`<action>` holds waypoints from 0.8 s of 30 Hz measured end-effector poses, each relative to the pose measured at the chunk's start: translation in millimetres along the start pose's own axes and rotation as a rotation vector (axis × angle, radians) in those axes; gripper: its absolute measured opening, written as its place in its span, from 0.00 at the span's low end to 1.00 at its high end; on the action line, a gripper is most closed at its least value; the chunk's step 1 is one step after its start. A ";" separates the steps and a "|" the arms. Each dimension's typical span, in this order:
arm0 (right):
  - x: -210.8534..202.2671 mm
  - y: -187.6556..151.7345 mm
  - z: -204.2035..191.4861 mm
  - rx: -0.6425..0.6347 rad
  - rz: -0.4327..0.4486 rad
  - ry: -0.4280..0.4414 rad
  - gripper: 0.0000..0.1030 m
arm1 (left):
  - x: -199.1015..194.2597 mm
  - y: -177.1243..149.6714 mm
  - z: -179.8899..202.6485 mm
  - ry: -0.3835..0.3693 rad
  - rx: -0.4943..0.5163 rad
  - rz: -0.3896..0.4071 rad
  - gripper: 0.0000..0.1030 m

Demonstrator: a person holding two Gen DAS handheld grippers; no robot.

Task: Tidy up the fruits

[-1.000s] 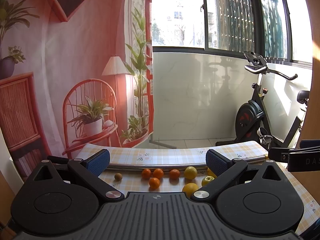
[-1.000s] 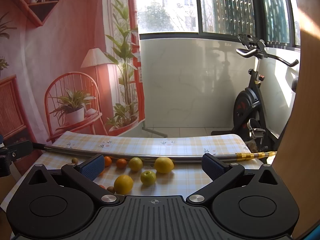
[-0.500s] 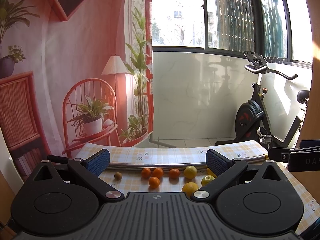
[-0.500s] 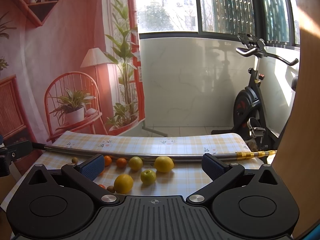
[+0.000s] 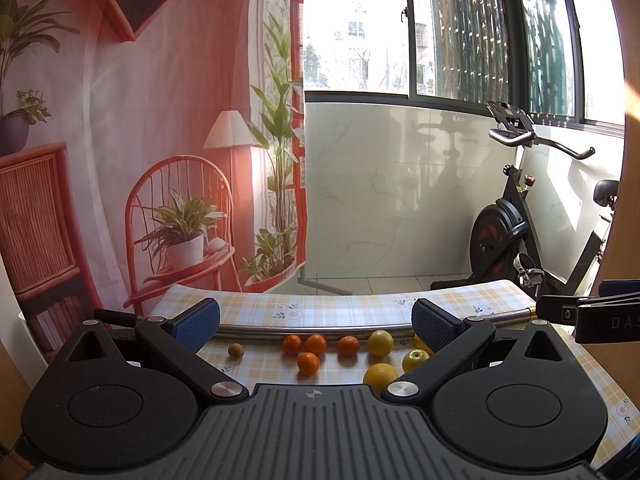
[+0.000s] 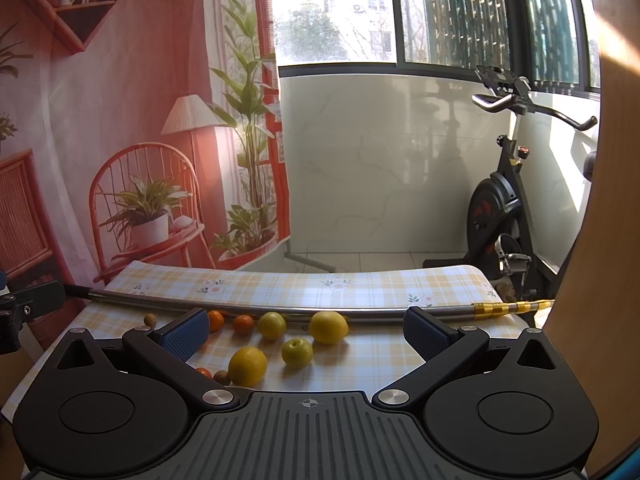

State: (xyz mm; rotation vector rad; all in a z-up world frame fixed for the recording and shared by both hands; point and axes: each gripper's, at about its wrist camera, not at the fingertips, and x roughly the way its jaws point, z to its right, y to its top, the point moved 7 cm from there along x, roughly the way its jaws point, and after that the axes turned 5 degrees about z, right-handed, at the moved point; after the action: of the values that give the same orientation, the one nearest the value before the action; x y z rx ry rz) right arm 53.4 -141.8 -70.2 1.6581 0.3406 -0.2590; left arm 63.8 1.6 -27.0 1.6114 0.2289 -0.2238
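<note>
Orange and yellow fruit, loose and unsorted

Yellow citrus [image 6: 328,327] and a green apple [image 6: 297,353] lie on the checked tablecloth [image 6: 360,284], just ahead of the right gripper [image 6: 306,330] — nearer than the left gripper [image 5: 316,326], which faces the small oranges [image 5: 308,363]. Both sets of fingers are spread wide, grasping nothing.

Left gripper [image 5: 316,322] agape; right gripper [image 6: 306,330] agape

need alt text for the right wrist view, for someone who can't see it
The open right gripper hovers above a checked tablecloth, holding nothing. Ahead lie three lemons, a green apple and small oranges, in front of a metal rod. An exercise bike stands behind.
</note>
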 end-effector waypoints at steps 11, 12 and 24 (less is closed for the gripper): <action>0.5 -0.8 -0.3 0.001 -0.001 0.000 1.00 | 0.0 -0.3 0.2 0.000 0.000 0.000 1.00; 0.3 -0.3 -0.2 0.001 -0.001 -0.001 1.00 | 0.0 -0.3 0.1 0.000 0.000 0.000 1.00; 5.7 -3.4 0.3 -0.002 -0.006 0.001 1.00 | 2.5 -5.4 0.2 -0.002 -0.001 -0.011 1.00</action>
State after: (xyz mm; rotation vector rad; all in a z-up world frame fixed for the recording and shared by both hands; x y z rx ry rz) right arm 57.5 -141.4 -75.4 1.6556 0.3466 -0.2617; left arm 64.7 1.7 -32.9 1.6097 0.2361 -0.2338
